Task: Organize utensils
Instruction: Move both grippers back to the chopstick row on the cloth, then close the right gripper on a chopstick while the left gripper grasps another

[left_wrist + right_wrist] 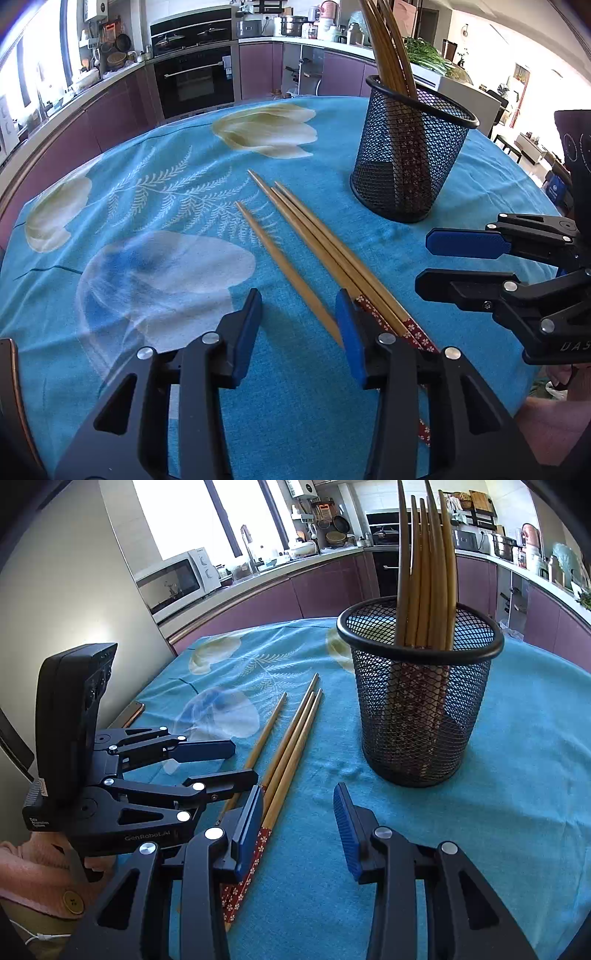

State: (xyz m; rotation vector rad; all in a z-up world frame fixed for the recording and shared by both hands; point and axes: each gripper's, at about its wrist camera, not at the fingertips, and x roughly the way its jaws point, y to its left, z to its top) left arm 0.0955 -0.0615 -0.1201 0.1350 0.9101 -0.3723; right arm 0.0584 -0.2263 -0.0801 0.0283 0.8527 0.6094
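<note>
Chopsticks [314, 254] are what's being tidied here: four loose ones lie flat on the surface [166, 229], which has a blue flowered cloth over it. Their red patterned handle ends point back toward the camera.

Nearest in the left wrist view, the left hand-held gripper [299, 328] sits low over the handle ends. One lone chopstick [288, 273] runs up between its fingers, but the blue pads aren't pressing on it, so it's open and holding nothing. Looks to me like it's lined up that way to pinch a single stick by the thick end.

Off to the side, the right hand-held gripper [299, 827] has its jaws apart with only cloth between them. It's just parked clear, I'd guess.

Farther back stands the black mesh cup [410, 158], upright, with a bunch of chopsticks already stood in it handle-down. That's presumably where the loose ones are headed.
</note>
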